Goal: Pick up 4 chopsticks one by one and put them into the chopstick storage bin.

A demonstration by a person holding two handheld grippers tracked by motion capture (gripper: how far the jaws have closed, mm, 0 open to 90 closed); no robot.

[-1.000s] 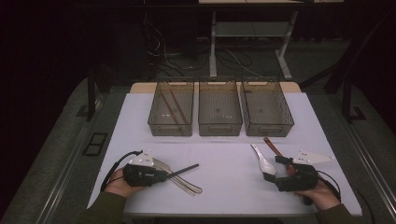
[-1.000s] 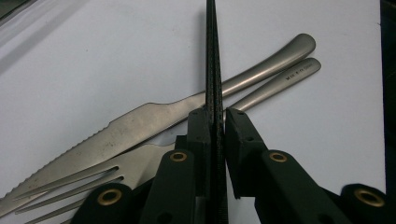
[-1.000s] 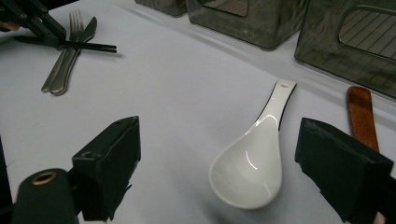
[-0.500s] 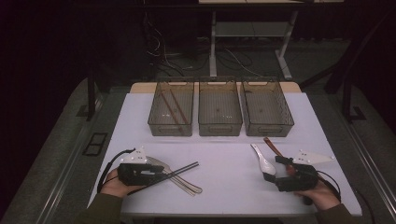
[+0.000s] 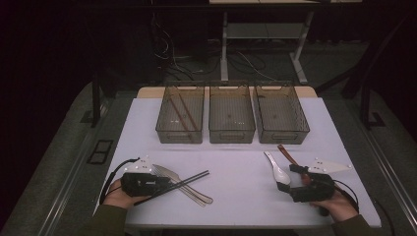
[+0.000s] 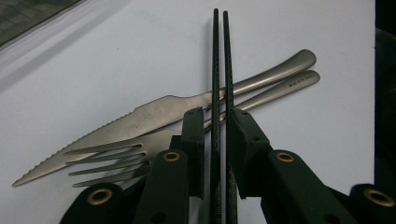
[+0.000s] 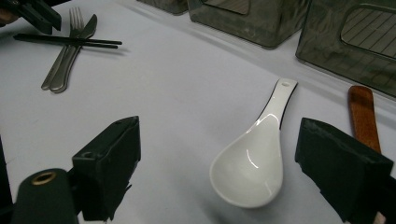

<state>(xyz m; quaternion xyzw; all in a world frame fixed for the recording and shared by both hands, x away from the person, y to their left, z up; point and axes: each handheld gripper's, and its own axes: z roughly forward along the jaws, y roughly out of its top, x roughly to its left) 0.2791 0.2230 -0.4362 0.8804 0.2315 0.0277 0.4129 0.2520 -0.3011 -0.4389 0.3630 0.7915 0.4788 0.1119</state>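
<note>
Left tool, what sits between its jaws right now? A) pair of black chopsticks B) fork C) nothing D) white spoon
A: in the left gripper view the black chopsticks run straight up between the jaws of the left tool, lying across the knife and fork on the table.

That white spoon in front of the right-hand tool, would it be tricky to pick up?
Probably somewhat. The white spoon looks glazed and shiny, so it may slip between the pads. It seems to be ceramic, likely stiff but liable to chip if dropped. Its rounded bowl rests on the table, so a nudge might rock or spin it. The right tool stands open around it.
</note>
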